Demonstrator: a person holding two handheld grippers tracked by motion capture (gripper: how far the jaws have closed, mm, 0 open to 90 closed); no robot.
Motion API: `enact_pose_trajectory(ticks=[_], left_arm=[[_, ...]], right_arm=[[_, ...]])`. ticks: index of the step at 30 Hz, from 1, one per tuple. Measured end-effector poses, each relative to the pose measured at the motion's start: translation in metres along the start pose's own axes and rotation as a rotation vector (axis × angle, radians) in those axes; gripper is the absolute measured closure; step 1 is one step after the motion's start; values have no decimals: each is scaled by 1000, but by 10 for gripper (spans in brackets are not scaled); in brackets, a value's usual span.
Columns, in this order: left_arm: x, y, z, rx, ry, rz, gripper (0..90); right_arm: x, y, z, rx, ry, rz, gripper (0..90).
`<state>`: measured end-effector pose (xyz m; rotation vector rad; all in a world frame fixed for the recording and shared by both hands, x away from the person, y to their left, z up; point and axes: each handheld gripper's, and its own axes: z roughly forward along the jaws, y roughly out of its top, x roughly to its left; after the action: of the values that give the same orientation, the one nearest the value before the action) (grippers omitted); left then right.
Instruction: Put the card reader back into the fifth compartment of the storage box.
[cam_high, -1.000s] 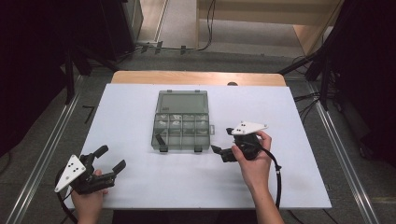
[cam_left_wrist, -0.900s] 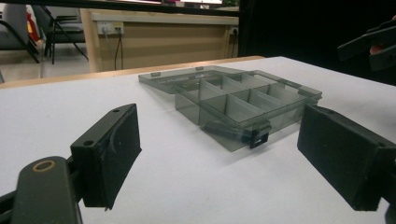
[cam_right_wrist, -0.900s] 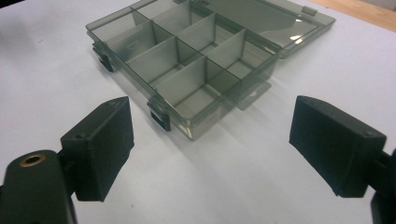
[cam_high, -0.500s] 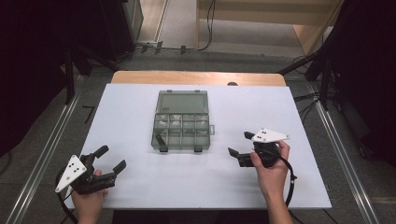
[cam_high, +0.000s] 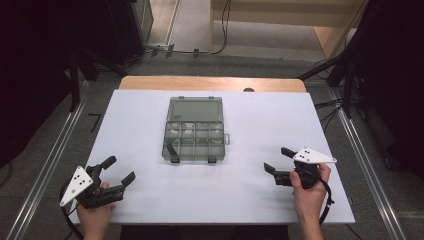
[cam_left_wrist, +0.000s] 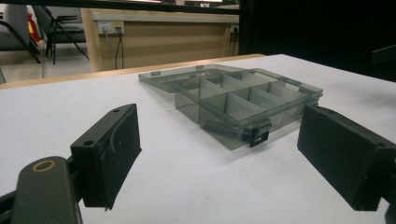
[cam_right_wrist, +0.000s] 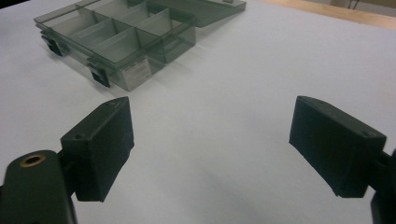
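Observation:
A smoky clear compartment box (cam_high: 195, 131) lies open in the middle of the white table (cam_high: 270, 115), its lid flat behind it and two dark latches on its front edge. My left gripper (cam_high: 119, 169) is open near the front left corner, apart from the box, with nothing between its jaws. My right gripper (cam_high: 276, 159) is open at the front right, also empty, pointing left. In the left gripper view the box (cam_left_wrist: 247, 100) lies ahead of the spread left gripper (cam_left_wrist: 219, 154). In the right gripper view the box (cam_right_wrist: 116, 35) sits far upper left of the open right gripper (cam_right_wrist: 215, 140).
A wooden strip (cam_high: 210, 82) runs along the table's far edge. Metal rails (cam_high: 365, 160) flank the table on the floor, with cables (cam_high: 330, 107) at the right. A wooden desk (cam_left_wrist: 163, 32) stands beyond the table.
My right gripper has drawn back from beside the box, moving right and toward the front edge. The left gripper has stayed put.

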<state>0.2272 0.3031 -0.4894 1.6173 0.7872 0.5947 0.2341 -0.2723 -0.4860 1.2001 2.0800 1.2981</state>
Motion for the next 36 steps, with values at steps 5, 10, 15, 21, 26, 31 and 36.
enact_pose_trajectory(ticks=[5, 10, 15, 21, 26, 31, 36], left_arm=[[0, 0, 0, 0, -2, 4, 139], [-1, 0, 0, 1, -1, 6, 139], [-1, 0, 0, 5, 1, 9, 139], [-1, 0, 0, 3, -1, 7, 139], [-1, 0, 0, 4, -2, 9, 139], [-1, 0, 0, 9, 1, 12, 139], [-2, 0, 1, 12, 0, 14, 139]], right_arm=[[-10, -10, -10, -16, -28, 19, 122], [-19, -20, -23, -33, -43, 39, 122], [-28, -30, -33, -52, -57, 62, 122], [-35, -39, -43, -71, -78, 65, 122], [-40, -46, -52, -114, -57, 68, 122], [-45, -53, -57, -150, -74, 89, 122], [-47, -59, -60, -169, -119, 114, 122]])
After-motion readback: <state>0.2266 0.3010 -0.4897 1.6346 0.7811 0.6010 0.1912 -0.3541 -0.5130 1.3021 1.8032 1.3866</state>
